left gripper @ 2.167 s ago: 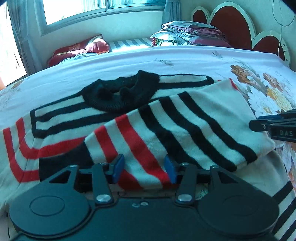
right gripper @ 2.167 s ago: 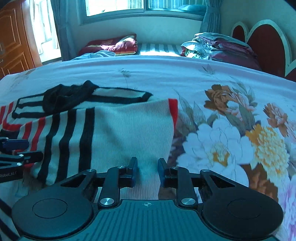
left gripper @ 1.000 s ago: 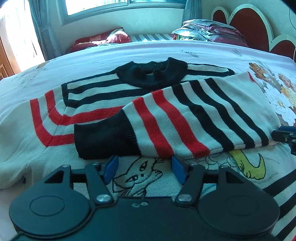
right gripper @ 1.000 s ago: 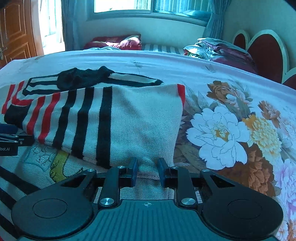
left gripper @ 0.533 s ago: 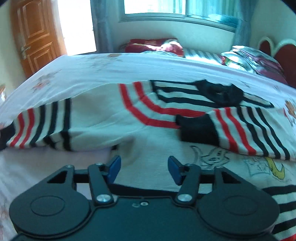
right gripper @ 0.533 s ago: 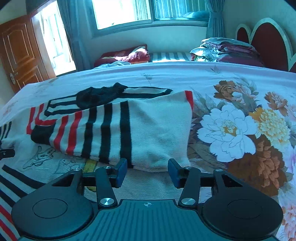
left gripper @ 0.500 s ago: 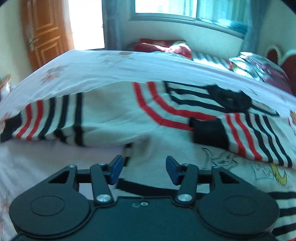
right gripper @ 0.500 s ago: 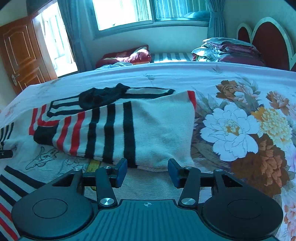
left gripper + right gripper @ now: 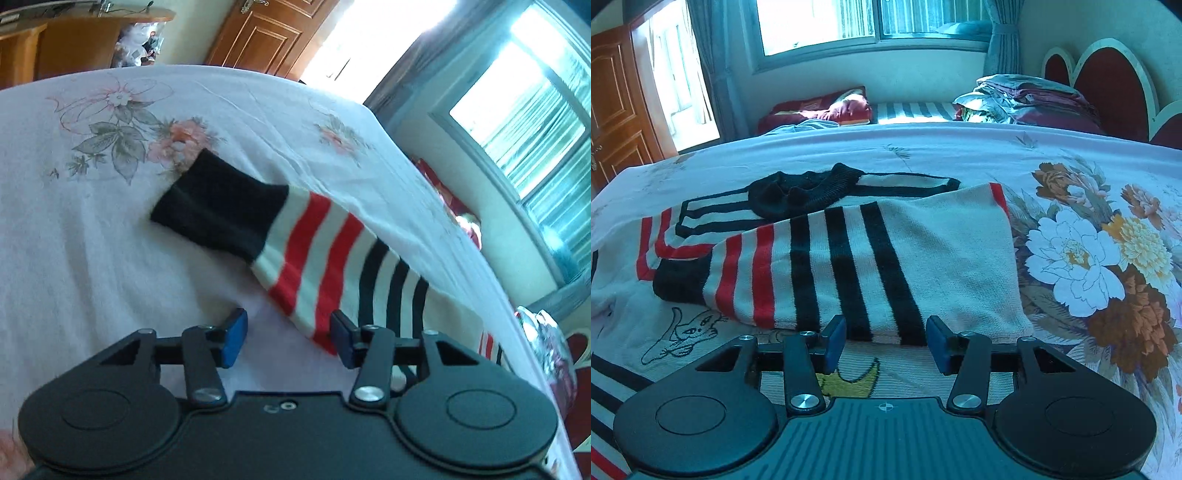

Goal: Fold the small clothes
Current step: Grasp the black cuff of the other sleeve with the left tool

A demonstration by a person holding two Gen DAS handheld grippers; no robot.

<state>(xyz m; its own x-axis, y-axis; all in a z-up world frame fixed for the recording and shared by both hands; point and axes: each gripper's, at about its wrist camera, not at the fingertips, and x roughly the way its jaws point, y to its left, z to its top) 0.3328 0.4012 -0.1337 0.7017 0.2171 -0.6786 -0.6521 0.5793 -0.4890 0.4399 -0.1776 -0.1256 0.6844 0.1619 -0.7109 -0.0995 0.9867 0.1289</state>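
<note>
Left gripper [image 9: 286,338]: jaws part-open and just been closing; nothing pinched. Lower edge of the unfolded sleeve [image 9: 314,254] sits between the blue fingers [image 9: 232,338], close to the right one, contact not clear. This sleeve lies flat on the bed sheet [image 9: 74,240], black cuff [image 9: 218,210] at its far end, then red stripes, then black stripes running right toward the body.

Right gripper [image 9: 885,343]: jaws part-open, holding nothing; opened within the last second. It hangs over the sweater [image 9: 701,332] front, just above the yellow moon print [image 9: 849,380]. Just beyond its fingers [image 9: 834,343] lies the folded-in sleeve [image 9: 849,266], laid across the chest, cuff pointing left. Cat drawing [image 9: 683,336] near left. Black collar [image 9: 801,192] further back. Floral bedspread [image 9: 1089,258] right; pillows [image 9: 820,110] and stacked bedding [image 9: 1027,99] at the far side.
</note>
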